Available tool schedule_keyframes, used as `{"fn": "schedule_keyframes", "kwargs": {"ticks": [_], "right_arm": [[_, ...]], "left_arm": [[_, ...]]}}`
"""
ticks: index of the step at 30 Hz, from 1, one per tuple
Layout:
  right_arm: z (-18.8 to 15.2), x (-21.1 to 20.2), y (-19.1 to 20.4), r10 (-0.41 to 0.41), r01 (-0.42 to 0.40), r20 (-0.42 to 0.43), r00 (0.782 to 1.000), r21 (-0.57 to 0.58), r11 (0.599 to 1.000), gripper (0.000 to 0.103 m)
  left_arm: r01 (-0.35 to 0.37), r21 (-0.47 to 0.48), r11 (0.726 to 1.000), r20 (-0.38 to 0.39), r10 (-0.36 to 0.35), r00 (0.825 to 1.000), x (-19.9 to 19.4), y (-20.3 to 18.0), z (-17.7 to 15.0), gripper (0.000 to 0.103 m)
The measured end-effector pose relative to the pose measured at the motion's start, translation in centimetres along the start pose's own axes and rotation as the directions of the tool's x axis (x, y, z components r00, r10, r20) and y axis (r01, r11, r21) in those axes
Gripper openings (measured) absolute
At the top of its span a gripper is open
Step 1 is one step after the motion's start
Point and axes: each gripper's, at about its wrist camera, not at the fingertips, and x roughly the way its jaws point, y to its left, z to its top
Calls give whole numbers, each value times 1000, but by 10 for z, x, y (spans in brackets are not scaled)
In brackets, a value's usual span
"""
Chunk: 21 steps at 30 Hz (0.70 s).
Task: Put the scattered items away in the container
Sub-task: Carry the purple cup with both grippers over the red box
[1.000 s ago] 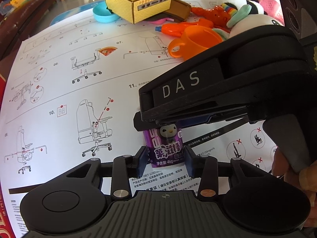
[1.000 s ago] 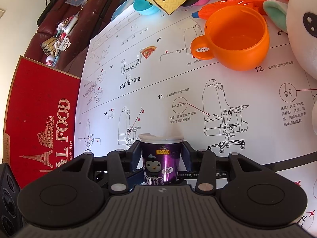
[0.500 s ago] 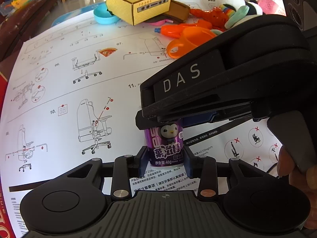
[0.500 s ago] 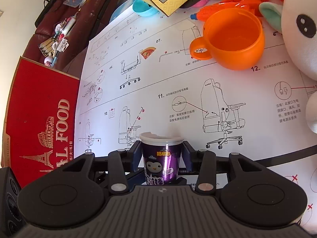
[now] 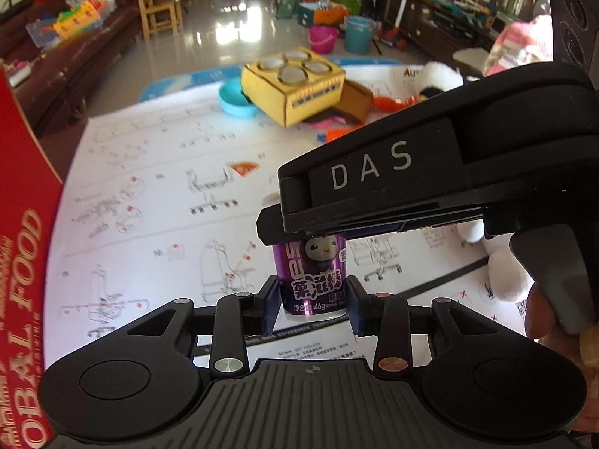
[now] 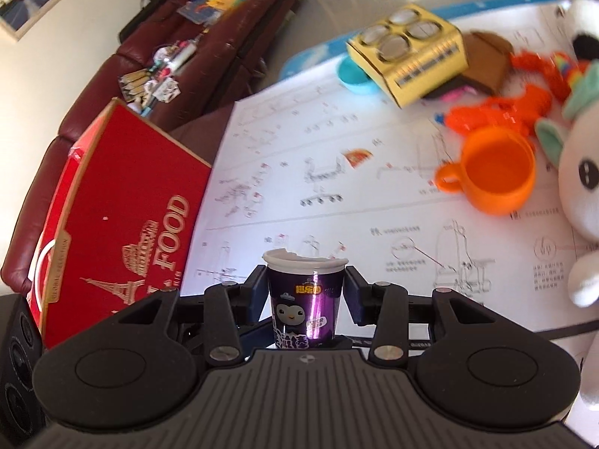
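1. Right gripper (image 6: 305,299): its two fingers are clamped on the sides of one purple snack cup (image 6: 304,301), held upright clear of the sheet.
2. Left gripper (image 5: 312,305): its fingers flank the foot of the same cup (image 5: 312,280); whether they touch it cannot be told. The black body marked "DAS" covers the cup's top in this view.
3. The cup: metallic purple wall, one cartoon penguin, white rim and lid, "46g" printed near the base.
4. One red carton (image 6: 112,224) lettered "FOOD" stands left of the cup.
5. One white instruction sheet (image 6: 337,202) of office-chair drawings lies beneath.
6. Farther off: one orange mug (image 6: 494,176), one white plush toy (image 6: 584,187), one yellow cardboard box (image 6: 411,52) with four round holes, one blue bowl (image 6: 355,75).
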Motion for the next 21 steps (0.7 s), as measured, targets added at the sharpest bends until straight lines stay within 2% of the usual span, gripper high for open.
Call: {"fn": "schedule_keyframes", "kwargs": {"ticks": [6,9,11,14,17,21], "right_arm": [[10,-13,47,47,-44,23,999,-122,991,48],[15,-18,81,73,-66,29,997,-210,976,48],[19,-20,108,98,-85,35,995,-275,958,48],[26,-22,152,149,-124,41,988,-366,922,48],[33,-20,201,213,-179,28,977,-444,878,48],[37,-9,261,287,-248,-8,958,-525,814,48]], "left_arm": [[-59,-40,997,86,62,994,-44,20,3,36],[-85,-88,992,134,97,986,-60,34,10,36],[-105,-127,986,173,126,977,-78,46,1,36],[-151,-187,971,234,193,953,-106,57,4,36],[-201,-248,948,282,270,921,-124,71,5,36],[-257,-323,911,302,357,884,-162,102,-4,37]]}}
